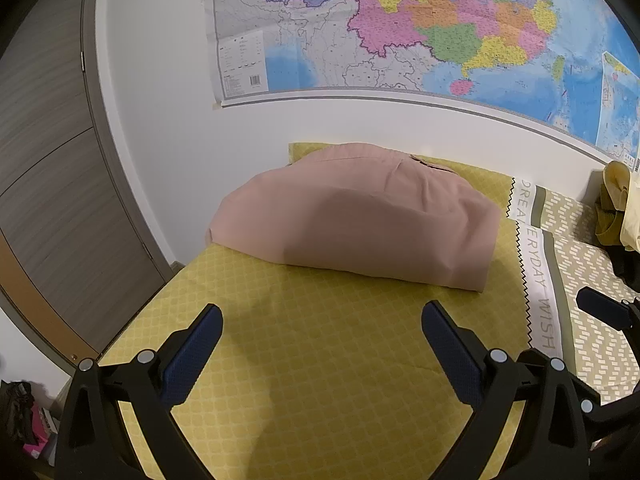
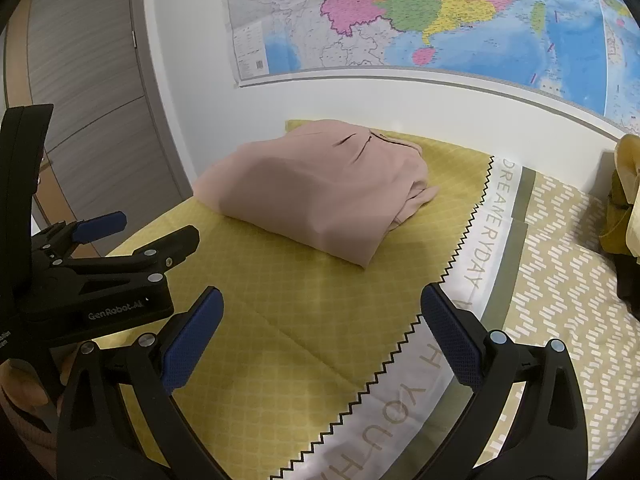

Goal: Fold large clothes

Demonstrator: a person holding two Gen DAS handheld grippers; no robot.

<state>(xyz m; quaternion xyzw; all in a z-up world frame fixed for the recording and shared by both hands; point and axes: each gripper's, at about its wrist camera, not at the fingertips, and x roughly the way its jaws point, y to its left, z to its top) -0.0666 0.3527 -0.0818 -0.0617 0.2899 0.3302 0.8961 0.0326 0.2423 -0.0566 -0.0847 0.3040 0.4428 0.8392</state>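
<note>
A pink garment (image 1: 360, 220) lies folded into a thick bundle on the yellow bed cover (image 1: 320, 340), near the wall. The right wrist view shows the same pink bundle (image 2: 316, 188) with layered edges at its right side. My left gripper (image 1: 322, 320) is open, hovering over bare cover in front of the bundle, holding nothing. My right gripper (image 2: 322, 308) is open too, a little further back and to the right. The left gripper's black body (image 2: 100, 280) shows at the left of the right wrist view.
A large coloured map (image 1: 400, 28) hangs on the white wall behind the bed. A grey door (image 1: 52, 160) stands at the left. A pile of yellow and dark clothes (image 1: 616, 208) sits at the far right on the patterned cover. A lettered white strip (image 2: 492, 216) crosses the bed.
</note>
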